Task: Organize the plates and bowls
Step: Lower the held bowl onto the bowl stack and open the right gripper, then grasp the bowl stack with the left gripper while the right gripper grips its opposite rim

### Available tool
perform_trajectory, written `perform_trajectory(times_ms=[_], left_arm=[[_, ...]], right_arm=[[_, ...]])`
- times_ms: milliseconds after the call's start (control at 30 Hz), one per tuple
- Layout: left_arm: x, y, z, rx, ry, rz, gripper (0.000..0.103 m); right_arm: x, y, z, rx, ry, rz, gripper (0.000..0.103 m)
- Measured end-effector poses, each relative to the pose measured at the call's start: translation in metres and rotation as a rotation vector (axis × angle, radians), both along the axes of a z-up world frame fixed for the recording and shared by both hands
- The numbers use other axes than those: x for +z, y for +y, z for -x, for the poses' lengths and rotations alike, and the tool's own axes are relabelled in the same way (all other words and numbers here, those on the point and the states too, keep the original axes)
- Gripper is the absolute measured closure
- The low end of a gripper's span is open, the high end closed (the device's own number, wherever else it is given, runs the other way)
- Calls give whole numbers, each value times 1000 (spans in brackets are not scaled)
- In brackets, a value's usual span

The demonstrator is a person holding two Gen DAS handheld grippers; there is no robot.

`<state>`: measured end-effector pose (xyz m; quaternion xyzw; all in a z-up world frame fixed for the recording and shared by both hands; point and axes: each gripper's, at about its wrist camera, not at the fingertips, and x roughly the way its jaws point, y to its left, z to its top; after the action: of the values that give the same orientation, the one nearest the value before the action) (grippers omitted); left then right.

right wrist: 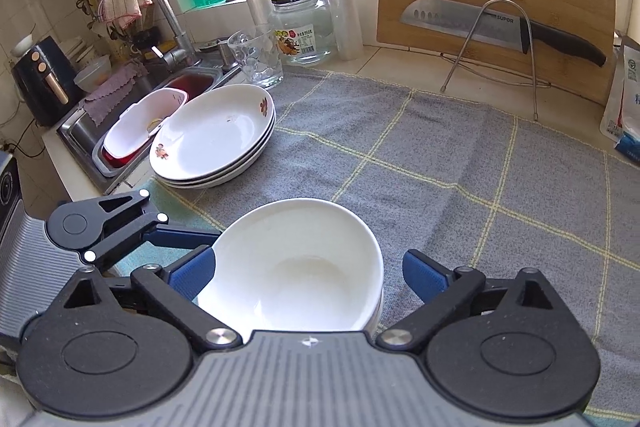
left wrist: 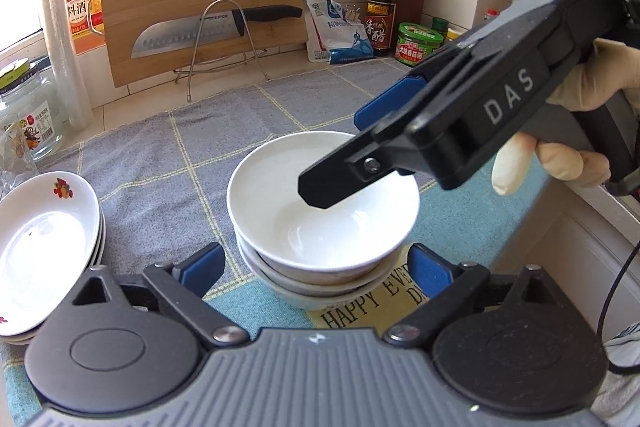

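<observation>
A stack of white bowls (left wrist: 324, 211) sits on the grey checked cloth (left wrist: 168, 167); it also shows in the right wrist view (right wrist: 296, 267). My left gripper (left wrist: 316, 267) is open, its blue pads either side of the stack's near edge. My right gripper (right wrist: 308, 273) is open over the top bowl; in the left wrist view one black finger (left wrist: 340, 179) hangs inside the bowl and the other sits beyond the far rim. A stack of flowered white plates (right wrist: 216, 135) lies to the left, also seen in the left wrist view (left wrist: 44, 247).
A cutting board (left wrist: 200, 3) with a knife (left wrist: 208, 31) on a wire rack stands at the back. Bottles (left wrist: 380, 7) and jars (left wrist: 420, 45) stand back right, a glass jar (right wrist: 304, 27) and tumbler (right wrist: 256, 59) left. A sink (right wrist: 132, 119) with a basin lies far left.
</observation>
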<state>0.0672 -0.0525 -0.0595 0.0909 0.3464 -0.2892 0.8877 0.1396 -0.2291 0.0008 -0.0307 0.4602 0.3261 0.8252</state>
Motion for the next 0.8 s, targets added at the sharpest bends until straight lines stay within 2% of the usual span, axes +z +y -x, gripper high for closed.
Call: perform_trajectory(times_ms=[233,500,633,800], left_arm=[[3,18,4,-97,-65,-25,3],[-7,27,2,-220,-67,-89,3],[-14,30,-3,-262,-43,-104,3],[-23,32,-13,-279,-17,-121,3]], right_arm=[[5,9,18,54,-83,108,0],[8,17,47,85,-148,198,0],[-5,12,60,115,-135,235,0],[-37,3,59,143,-96,257,0]])
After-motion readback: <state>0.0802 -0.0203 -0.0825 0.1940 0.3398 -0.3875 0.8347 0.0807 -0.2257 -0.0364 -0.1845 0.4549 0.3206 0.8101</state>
